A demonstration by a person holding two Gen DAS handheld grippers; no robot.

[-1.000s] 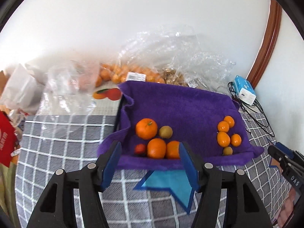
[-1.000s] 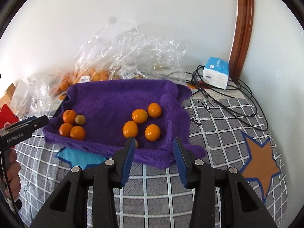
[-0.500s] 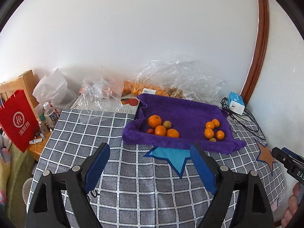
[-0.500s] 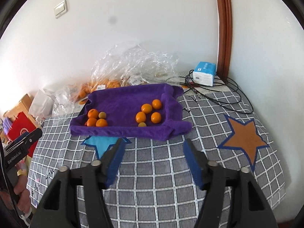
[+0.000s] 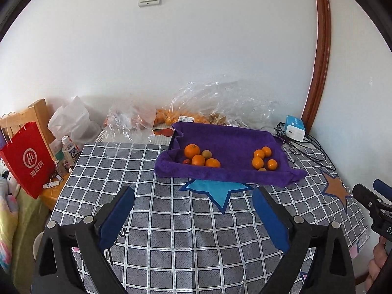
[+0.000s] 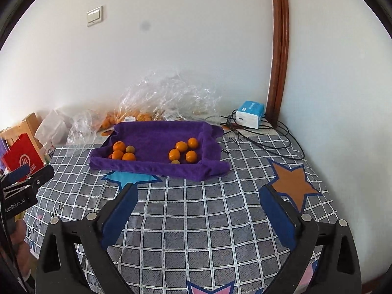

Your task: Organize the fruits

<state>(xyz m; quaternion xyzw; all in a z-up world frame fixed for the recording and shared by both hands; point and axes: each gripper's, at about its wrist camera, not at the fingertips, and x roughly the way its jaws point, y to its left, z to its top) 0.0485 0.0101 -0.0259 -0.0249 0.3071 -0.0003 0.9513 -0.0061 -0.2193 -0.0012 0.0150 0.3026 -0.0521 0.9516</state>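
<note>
Both grippers pulled back & up since 1 s ago; left gripper (image 5: 193,202) & right gripper (image 6: 198,199) w/ jaws wide apart, holding nothing. Oranges sit in 2 clusters on purple towel (image 5: 227,142) at table's far side: left group (image 5: 198,158), right group (image 5: 263,160).

"genrobot.ai" is printed in white on the black body of the left gripper (image 6: 23,186), seen at the left edge of the right wrist view. white chinese characters under a round logo are carried by the red paper bag (image 5: 29,159), and "you" is lettered on the checked tablecloth (image 6: 196,210).
</note>
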